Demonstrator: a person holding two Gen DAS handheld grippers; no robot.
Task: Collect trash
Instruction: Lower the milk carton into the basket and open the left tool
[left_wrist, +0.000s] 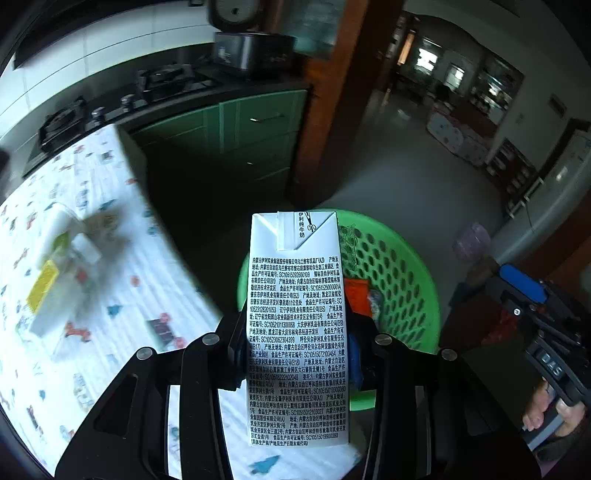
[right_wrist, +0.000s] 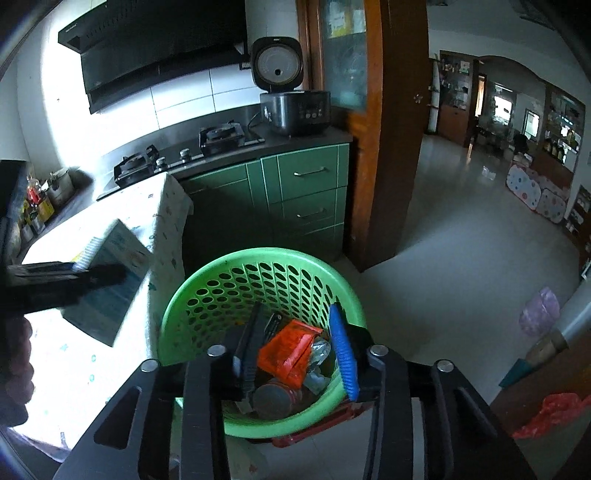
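Milk carton (left_wrist: 295, 325) stands upright in the left gripper (left_wrist: 295, 354), pinched across its flat sides before the green basket (left_wrist: 406, 295); likely light, crushable cardboard, so grip gently.

Right view: right gripper (right_wrist: 295, 362) spread, holding nothing, above basket trash.
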